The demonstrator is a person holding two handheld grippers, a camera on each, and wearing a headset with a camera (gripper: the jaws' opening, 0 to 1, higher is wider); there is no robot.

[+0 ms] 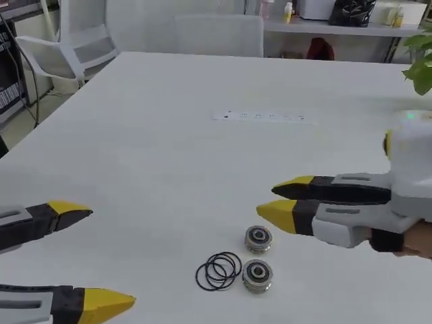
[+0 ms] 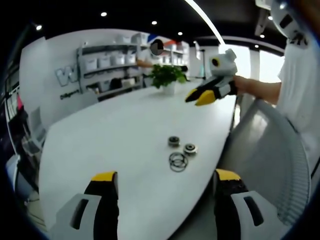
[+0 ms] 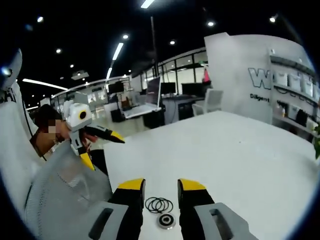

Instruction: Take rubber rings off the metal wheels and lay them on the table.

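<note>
Two small metal wheels (image 1: 258, 237) (image 1: 257, 273) lie flat on the white table (image 1: 169, 135) near its front edge. Several thin black rubber rings (image 1: 219, 270) lie loose in an overlapping pile just left of the nearer wheel. My right gripper (image 1: 273, 198) hovers above and right of the wheels, open by a narrow gap and holding nothing. My left gripper (image 1: 101, 256) stands wide open at the lower left, well apart from the rings. In the right gripper view the rings (image 3: 159, 204) and one wheel (image 3: 165, 220) show between my jaws. The left gripper view has the wheels (image 2: 173, 141) (image 2: 190, 148) and rings (image 2: 178, 161) ahead.
A flush socket strip (image 1: 260, 116) sits in the table's middle. White chairs (image 1: 216, 34) stand along the far side, and a green plant (image 1: 420, 64) is at the right edge. A mesh chair back (image 2: 265, 150) is close beside the table.
</note>
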